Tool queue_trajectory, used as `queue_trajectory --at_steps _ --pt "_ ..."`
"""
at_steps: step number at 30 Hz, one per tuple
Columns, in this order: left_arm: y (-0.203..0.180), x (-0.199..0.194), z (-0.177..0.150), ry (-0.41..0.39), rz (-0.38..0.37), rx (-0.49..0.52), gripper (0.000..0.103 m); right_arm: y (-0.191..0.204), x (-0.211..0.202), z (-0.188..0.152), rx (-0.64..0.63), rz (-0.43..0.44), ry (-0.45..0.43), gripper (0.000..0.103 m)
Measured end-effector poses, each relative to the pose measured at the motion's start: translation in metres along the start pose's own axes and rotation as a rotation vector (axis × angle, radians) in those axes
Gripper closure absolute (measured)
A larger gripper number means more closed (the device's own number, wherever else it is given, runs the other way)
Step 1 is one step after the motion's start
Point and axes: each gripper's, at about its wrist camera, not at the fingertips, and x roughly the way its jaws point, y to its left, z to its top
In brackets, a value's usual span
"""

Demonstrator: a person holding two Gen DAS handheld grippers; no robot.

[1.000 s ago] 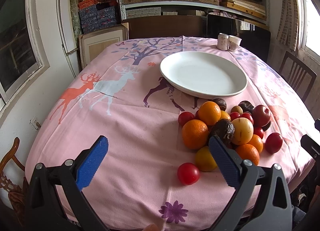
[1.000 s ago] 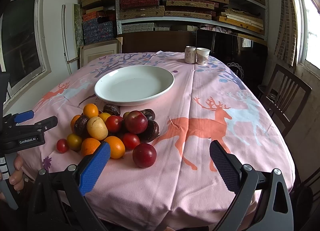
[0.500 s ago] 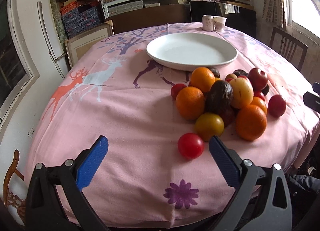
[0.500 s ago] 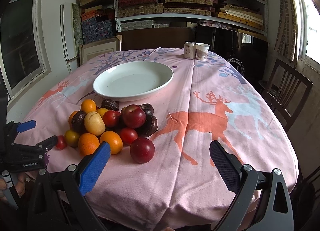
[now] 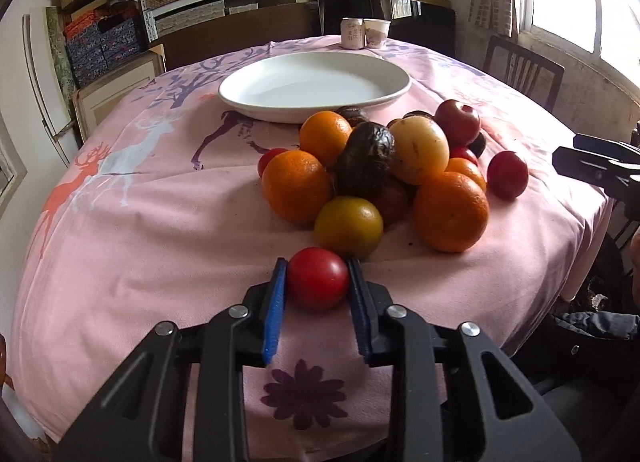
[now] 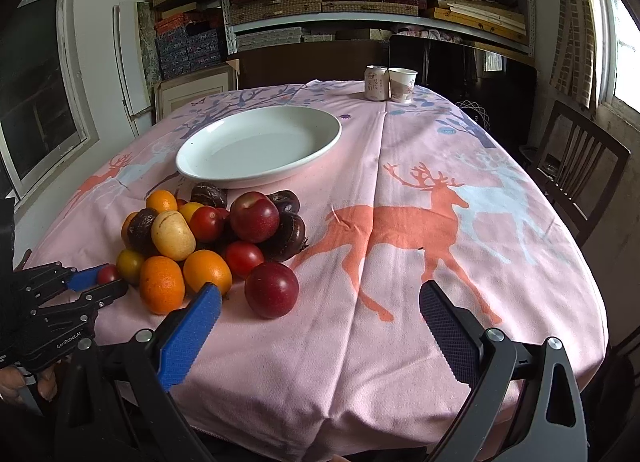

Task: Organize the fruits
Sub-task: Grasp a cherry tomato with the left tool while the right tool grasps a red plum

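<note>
Left gripper [image 5: 317, 282]: closed on a small red fruit [image 5: 318, 277], blue pads against both its sides; fruit sits on the pink cloth at the near edge of the bench [image 5: 140, 221], just in front of the fruit heap and close to a yellow-green fruit [image 5: 348, 226].

Right gripper [image 6: 320, 314]: jaws wide apart, nothing between them, over the near edge of the bench right of the heap.

Fruit heap [image 6: 200, 238]: near-left part of the bench. Holds several oranges [image 5: 451, 210], a pale yellow fruit [image 5: 420, 150], dark wrinkled fruits [image 5: 366, 159] and red fruits, piled touching one another.

Red plum [image 6: 272, 289]: lies alone at the heap's near-right side, just beside an orange; whether they touch cannot be told.

White plate [image 6: 260, 145]: mid-bench, directly behind the heap, its near rim beside the rearmost dark fruit.

Can [image 6: 375, 82] and paper cup [image 6: 402, 84]: side by side, upright, at the far edge of the bench.
</note>
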Motion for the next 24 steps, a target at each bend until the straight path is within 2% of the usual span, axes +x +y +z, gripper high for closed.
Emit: queue_trajectory --at_steps 5,8,12,13,14,16,18,24 --pt "0.002 -0.007 -0.002 -0.016 -0.015 -0.003 0.075 0.003 0.017 -0.005 -0.036 0.047 0.043 0.004" --pt "0.009 -0.013 -0.002 -0.022 -0.019 -0.03 0.075 0.007 0.023 -0.005 -0.05 0.075 0.033 0.006" --pt "0.014 -0.016 -0.001 -0.032 -0.011 -0.038 0.075 0.011 0.042 -0.004 -0.077 0.08 0.075 0.025" --pt "0.014 -0.017 -0.002 -0.034 -0.011 -0.039 0.075 0.011 0.048 -0.004 -0.069 0.103 0.095 0.037" --pt "0.014 -0.018 -0.002 -0.036 -0.01 -0.039 0.075 0.011 0.051 -0.005 -0.061 0.137 0.107 0.043" --pt "0.015 -0.021 -0.002 -0.043 -0.01 -0.044 0.075 0.018 0.047 -0.005 -0.089 0.159 0.081 0.065" --pt "0.018 -0.024 0.0 -0.052 -0.018 -0.059 0.075 0.02 0.042 -0.004 -0.104 0.151 0.06 0.065" --pt "0.034 -0.034 0.025 -0.108 -0.043 -0.097 0.075 0.002 0.028 0.024 -0.04 0.227 0.003 0.065"
